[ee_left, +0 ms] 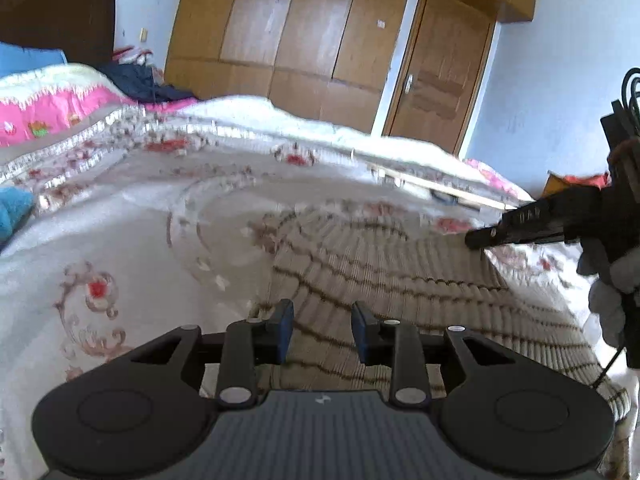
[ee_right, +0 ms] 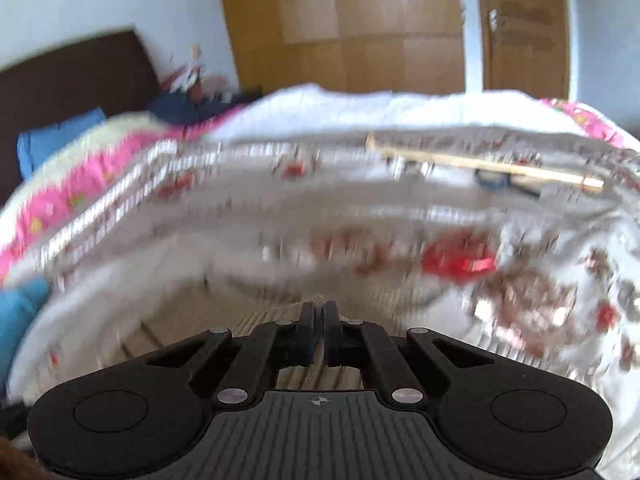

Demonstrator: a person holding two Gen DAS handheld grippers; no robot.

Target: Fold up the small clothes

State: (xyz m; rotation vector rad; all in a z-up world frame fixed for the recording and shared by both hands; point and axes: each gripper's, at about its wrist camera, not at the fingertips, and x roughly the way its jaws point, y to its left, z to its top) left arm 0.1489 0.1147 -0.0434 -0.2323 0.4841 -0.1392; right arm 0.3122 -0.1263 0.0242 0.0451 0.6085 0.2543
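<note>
A beige ribbed knit garment with thin brown stripes lies spread on the floral bedspread. My left gripper is open, its blue-padded fingers hovering over the garment's near left edge with nothing between them. My right gripper comes in from the right in the left wrist view, its tip at the garment's far right edge. In the right wrist view my right gripper is shut on a pinch of the beige garment, which bunches under the fingers. That view is motion-blurred.
A wooden stick and a small dark blue object lie on the bed's far right. A pink quilt, dark clothes and blue fabric lie at the left. A wooden wardrobe and door stand behind.
</note>
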